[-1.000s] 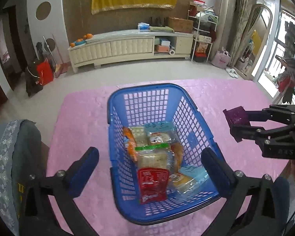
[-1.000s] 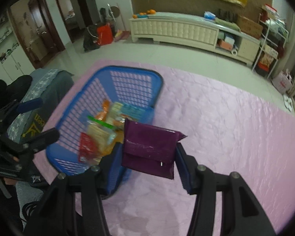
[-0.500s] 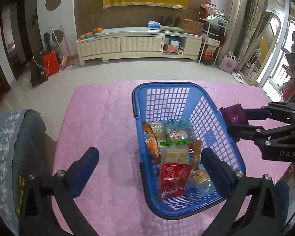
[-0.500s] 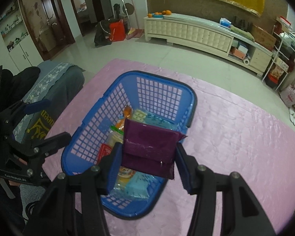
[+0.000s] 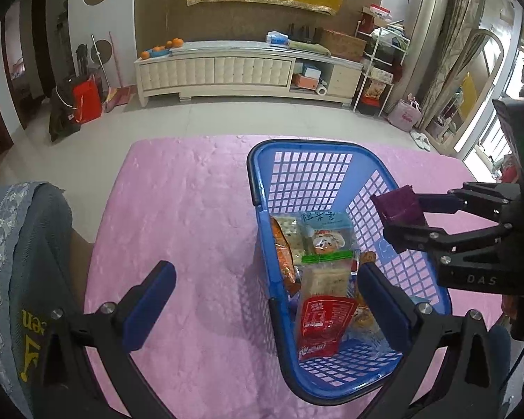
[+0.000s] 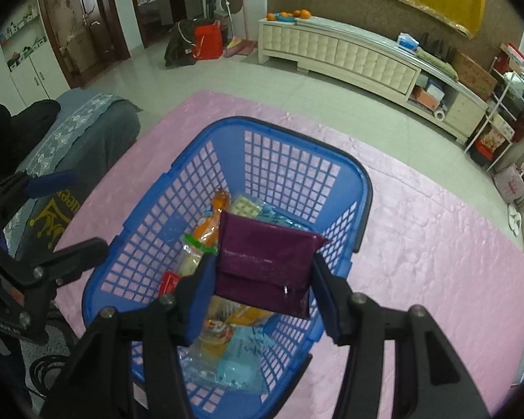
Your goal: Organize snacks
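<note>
Two tools angled down — right tool (image 6: 262, 276) pinching purple packet (image 6: 265, 262) over basket (image 6: 290, 160).

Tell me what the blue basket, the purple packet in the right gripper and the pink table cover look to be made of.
Blue basket: moulded rigid plastic, by its even lattice of holes and smooth, slightly glossy rim.
Purple packet: probably plastic film or foil wrapper; it shows a faint sheen, fold lines and a crimped edge.
Pink table cover: seems soft quilted or embossed fabric, going by its dimpled, faintly shiny surface; it could be textured vinyl.

Basket (image 6: 361, 188) on the table cover (image 6: 436, 262), snack packets (image 5: 318, 328) lying inside it; the held packet (image 6: 265, 262) above its interior; cabinet (image 5: 227, 70) against the far wall.
</note>
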The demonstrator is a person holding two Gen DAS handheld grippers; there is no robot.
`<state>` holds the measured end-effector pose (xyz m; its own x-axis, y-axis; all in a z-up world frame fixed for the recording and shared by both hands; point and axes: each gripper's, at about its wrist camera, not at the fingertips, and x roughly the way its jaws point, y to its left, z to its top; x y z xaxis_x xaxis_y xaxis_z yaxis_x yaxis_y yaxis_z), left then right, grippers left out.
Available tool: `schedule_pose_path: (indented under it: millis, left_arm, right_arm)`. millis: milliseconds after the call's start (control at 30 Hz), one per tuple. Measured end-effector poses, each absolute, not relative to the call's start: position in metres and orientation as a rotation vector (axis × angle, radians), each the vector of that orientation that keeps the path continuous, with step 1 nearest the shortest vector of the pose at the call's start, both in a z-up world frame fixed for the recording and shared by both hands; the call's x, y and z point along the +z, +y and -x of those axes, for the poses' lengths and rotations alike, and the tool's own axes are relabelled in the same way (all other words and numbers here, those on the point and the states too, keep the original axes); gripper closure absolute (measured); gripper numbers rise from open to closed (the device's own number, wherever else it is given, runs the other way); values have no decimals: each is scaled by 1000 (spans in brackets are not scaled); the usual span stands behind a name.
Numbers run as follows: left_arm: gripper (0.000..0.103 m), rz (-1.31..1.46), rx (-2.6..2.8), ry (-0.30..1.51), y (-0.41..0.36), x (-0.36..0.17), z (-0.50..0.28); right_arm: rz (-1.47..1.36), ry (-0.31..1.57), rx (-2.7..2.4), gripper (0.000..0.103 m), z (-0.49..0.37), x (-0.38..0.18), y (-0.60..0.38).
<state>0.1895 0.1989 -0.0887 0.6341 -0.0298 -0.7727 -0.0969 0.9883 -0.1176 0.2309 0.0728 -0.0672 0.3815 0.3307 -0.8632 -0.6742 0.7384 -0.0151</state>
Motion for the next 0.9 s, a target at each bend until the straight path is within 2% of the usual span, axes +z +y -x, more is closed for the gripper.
schedule_pose_path:
  millis: [33,133,267,600,900]
  left_arm:
    - [0,151,40,886,198,-89,-189]
    - [0,152,31,885,197,-89,-189]
    - [0,146,33,888,194,-90,-187]
    - [0,154,22,870,167,-87,-162]
    - [0,178,58,762,126,-68,-107]
  right_arm:
    - [399,990,662,43,-232,-68,73]
    - [422,997,644,26,-234,-73,75]
    - [432,963,625,16,-231,-72,70]
    - [369,919,612,12,-205,-55,33]
    - [300,795,506,10,-150,-30,-18]
